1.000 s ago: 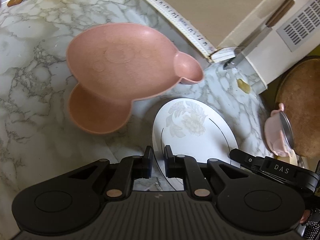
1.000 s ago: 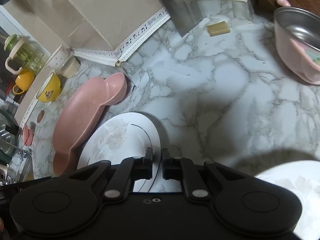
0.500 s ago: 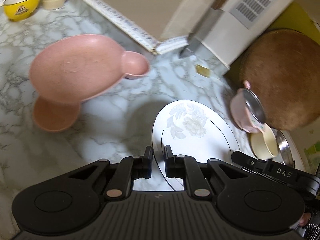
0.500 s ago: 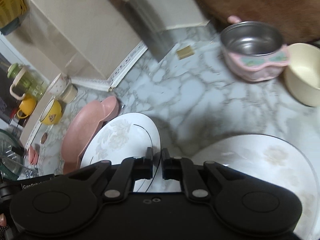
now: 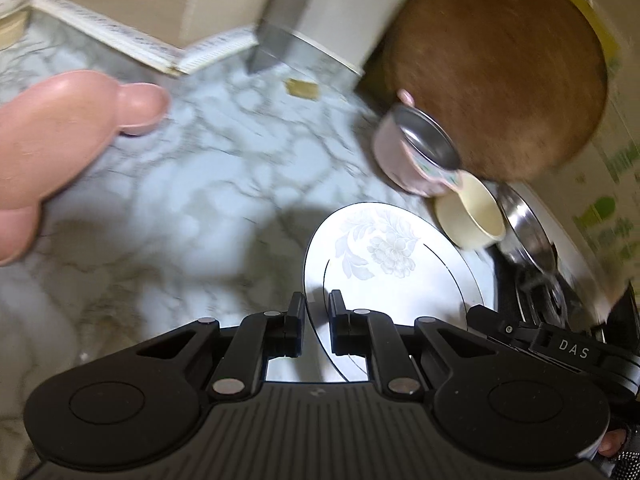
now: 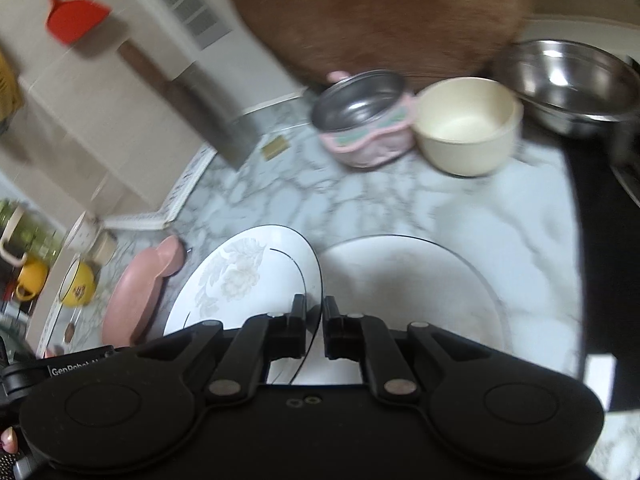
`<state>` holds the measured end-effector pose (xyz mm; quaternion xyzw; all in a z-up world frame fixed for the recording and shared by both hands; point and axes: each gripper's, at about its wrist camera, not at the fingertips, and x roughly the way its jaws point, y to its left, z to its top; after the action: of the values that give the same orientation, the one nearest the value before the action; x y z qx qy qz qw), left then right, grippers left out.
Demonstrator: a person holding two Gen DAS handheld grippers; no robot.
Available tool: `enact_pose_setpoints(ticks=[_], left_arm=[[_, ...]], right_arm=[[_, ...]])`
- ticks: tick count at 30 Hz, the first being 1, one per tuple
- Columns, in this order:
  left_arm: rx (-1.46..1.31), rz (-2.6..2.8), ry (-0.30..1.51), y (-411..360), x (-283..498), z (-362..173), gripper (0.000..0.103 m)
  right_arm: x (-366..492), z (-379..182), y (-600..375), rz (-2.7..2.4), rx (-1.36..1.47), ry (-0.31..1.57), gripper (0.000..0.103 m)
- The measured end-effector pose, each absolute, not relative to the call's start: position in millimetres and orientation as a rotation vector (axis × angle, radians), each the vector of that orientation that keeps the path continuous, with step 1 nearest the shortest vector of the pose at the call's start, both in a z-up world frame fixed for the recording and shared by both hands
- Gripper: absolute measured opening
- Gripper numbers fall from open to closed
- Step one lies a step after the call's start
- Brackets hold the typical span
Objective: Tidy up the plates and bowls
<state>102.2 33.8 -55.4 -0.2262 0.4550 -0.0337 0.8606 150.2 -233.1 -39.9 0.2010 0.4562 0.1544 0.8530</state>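
Being carried between both grippers, the white floral-print porcelain plate (image 5: 392,264) is being held clear of the marbled countertop (image 5: 200,184), its opposite rims being pinched by the nearly shut left gripper (image 5: 316,320) and right gripper (image 6: 314,320). Stacking is judged only partly done: a larger white plate (image 6: 408,280) is lying just beneath as a likely base, while the pink ear-shaped plastic plate (image 5: 60,136), pink steel-lined bowl (image 6: 364,128), cream bowl (image 6: 468,124) and steel basin (image 6: 568,80) are being left unsorted. Only the right view is showing the larger plate and the yellow cups (image 6: 80,284).

The floral plate (image 6: 244,280) has been carried toward the larger white plate (image 6: 408,280).
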Motion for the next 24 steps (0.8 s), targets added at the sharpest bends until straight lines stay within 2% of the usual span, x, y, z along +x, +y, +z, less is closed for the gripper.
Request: enact_pose_setpoints(ticks=[10,24], left_arm=[[-0.396,-0.149,1.030,-9,110,-75,0.011],[-0.366,-0.134,1.089,-14,122,-95,0.011]], right_arm=[[121,-61,-282,0.213,0.502,0.980,0.009],[119,-84,-285,0.188,0.521,1.040,0.008]])
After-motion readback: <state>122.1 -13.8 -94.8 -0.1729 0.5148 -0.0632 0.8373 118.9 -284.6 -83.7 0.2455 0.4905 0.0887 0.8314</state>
